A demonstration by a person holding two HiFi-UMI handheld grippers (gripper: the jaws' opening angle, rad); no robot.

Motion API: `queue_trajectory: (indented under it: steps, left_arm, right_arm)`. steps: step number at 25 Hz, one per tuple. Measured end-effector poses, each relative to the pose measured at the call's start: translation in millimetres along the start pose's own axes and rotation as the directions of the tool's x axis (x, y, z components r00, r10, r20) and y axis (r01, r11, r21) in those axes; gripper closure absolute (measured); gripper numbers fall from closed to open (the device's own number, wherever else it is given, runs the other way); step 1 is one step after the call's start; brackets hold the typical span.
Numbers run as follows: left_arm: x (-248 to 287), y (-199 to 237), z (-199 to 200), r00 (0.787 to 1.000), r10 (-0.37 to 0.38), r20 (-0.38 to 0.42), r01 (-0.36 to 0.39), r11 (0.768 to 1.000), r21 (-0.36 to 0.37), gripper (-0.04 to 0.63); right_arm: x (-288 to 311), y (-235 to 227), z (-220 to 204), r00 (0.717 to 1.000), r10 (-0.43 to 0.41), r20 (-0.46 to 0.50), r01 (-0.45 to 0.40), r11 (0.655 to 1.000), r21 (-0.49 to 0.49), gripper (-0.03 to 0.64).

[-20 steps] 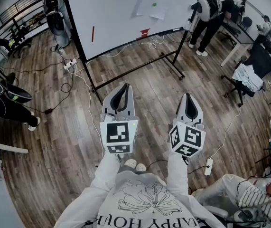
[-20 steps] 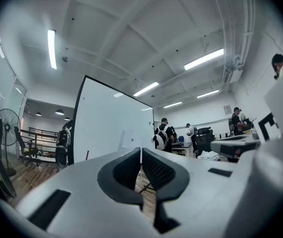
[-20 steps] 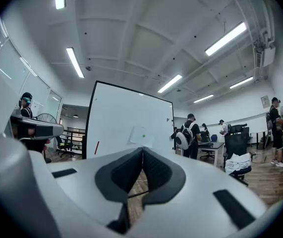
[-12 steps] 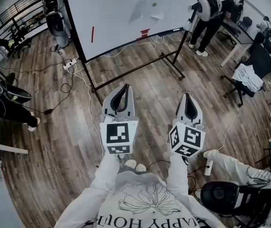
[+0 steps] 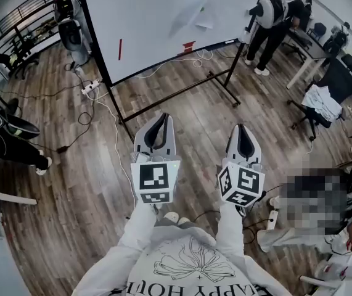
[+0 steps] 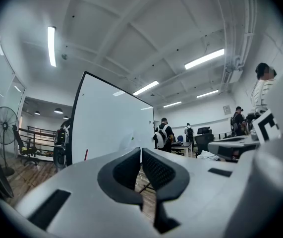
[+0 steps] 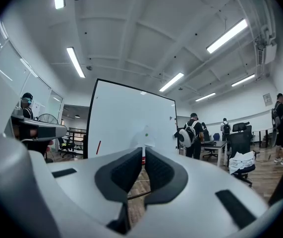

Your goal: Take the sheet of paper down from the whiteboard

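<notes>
Paper, one white sheet (image 5: 191, 16), hung on the big white whiteboard (image 5: 139, 36), well ahead of us; our left tongs (image 5: 162, 117) and right tongs (image 5: 239, 128) were clenched and empty, the right one pointing straighter at it.

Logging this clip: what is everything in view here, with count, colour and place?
whiteboard: one, white with a black frame, on a stand ahead of the person
sheet of paper: one, white, on the board's right part
magnet: one, green, on the sheet
marker: one, red, low on the board's left part
power strips: two, white, on the wooden floor, by the stand and at lower right
bystanders: at least two, dark clothes, right of the board
office chair: one, black, draped in white cloth, far right
fan: one, black, far left
left gripper: one, grey, shut, empty
right gripper: one, grey, shut, empty
</notes>
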State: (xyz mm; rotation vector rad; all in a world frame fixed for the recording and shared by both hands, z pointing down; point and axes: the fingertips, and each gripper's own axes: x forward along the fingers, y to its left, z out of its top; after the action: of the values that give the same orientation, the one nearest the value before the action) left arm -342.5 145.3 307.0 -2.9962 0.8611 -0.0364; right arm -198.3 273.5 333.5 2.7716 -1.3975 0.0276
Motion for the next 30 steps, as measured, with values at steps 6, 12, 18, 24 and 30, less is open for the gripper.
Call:
queue_trajectory:
  steps: [6,12,18,24,30]
  left_arm:
    - [11.1,9.2,-10.5,1.0,-0.004,-0.022,0.004,1.0,0.003,0.583]
    - [40.4,12.9,-16.8,0.999,-0.001,-0.036,0.001,1.0,-0.001,0.583]
    - [87.9,16.9,-29.0,0.999,0.023,-0.041,-0.023,1.0,0.0,0.583]
    - [157.9,15.0,-21.4,0.998,0.062,-0.027,-0.062,0.998,0.007,0.583]
    - [239.1,0.9,-5.7,0.994,0.11,-0.001,-0.11,0.994,0.013,0.583]
  right_arm:
    - [11.1,8.8,-14.0,1.0,-0.004,-0.024,0.004,1.0,0.017,0.612]
    - [40.6,5.1,-18.2,0.999,0.005,-0.031,-0.005,1.0,0.016,0.611]
    - [91.6,-10.5,-29.2,0.999,0.025,-0.033,-0.025,1.0,0.013,0.611]
    - [164.6,-42.8,-19.9,0.999,0.051,-0.015,-0.051,0.999,0.007,0.611]
    - [245.5,-85.9,-5.8,0.995,0.096,0.007,-0.096,0.995,0.01,0.611]
